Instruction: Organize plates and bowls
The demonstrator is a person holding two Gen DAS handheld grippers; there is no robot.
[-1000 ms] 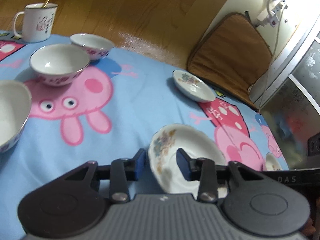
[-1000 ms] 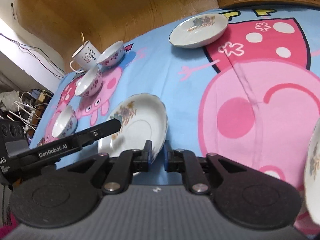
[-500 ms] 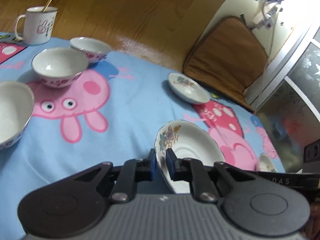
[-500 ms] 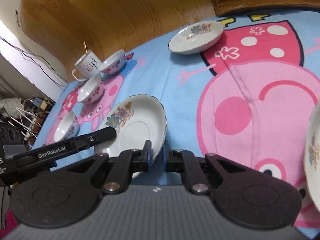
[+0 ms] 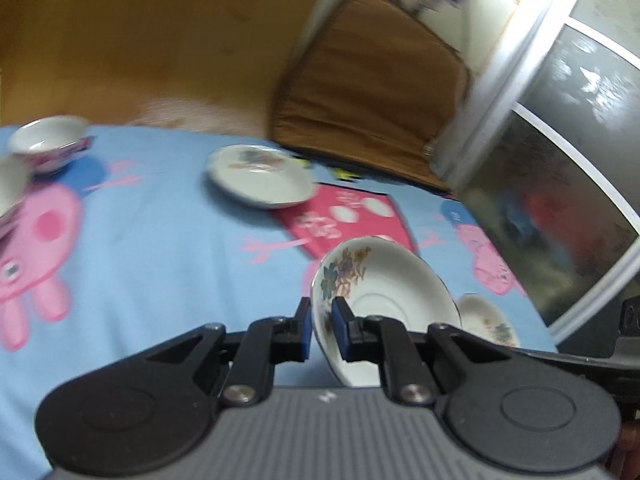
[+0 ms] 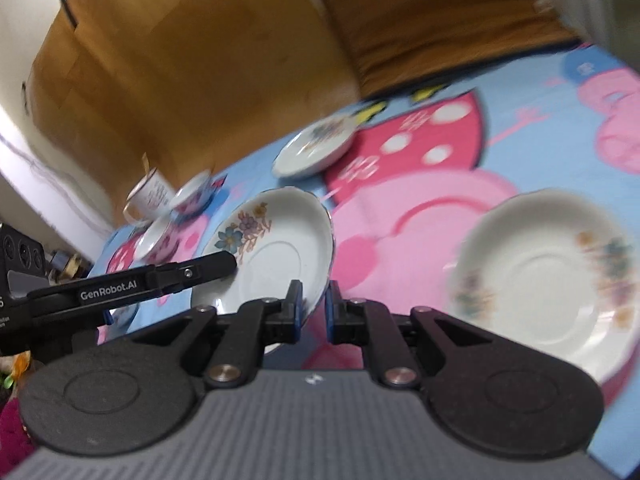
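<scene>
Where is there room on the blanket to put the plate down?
Bare blue blanket lies between the far plate and the held plate. It is crowded by the bowls, and another plate fills the right.

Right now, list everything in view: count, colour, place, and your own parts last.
white floral ceramic plates: three; one held tilted off the cloth, one flat at the far edge, one on the cloth at the right.
white bowls with pink pattern: at least two, far left of the cloth.
white mug with gold spoon: one, beyond the bowls.
blue cartoon pig cloth: one, under all the dishes.
brown cushion: one, past the cloth's far edge.
wooden floor: brown, beyond the cloth.
left gripper: black, shut on the held plate's rim.
right gripper: black, shut on the same plate's opposite rim.
</scene>
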